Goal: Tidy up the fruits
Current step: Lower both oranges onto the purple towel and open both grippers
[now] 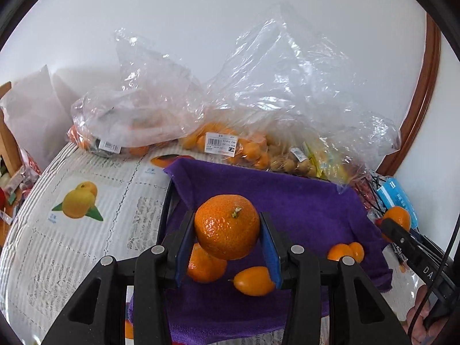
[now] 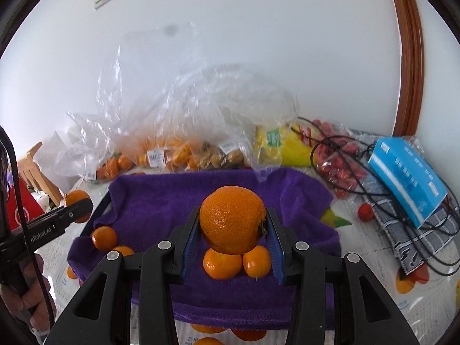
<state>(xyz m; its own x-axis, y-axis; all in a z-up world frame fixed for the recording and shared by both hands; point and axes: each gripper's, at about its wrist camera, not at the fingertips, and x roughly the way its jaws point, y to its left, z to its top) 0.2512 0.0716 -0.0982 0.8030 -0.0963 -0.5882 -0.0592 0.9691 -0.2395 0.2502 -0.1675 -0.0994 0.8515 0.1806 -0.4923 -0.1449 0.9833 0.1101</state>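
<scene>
A towel lay spread on the bench, with small fruits resting on it. Behind the towel, along the bench's far edge, sat bags of fruit; a box lay toward the right edge.

Left mandarin: round, bright orange, pitted peel, green stem stub facing up; held off the towel between blue fingers.
Right mandarin: similar size, orange, stem turned to the right side; clamped between blue fingers above the towel.
Loose fruit on purple towel: two small mandarins side by side, touching; one more near the towel's left edge; an oval kumquat.
Bagged fruit: orange pieces in clear plastic bags behind the towel.
</scene>
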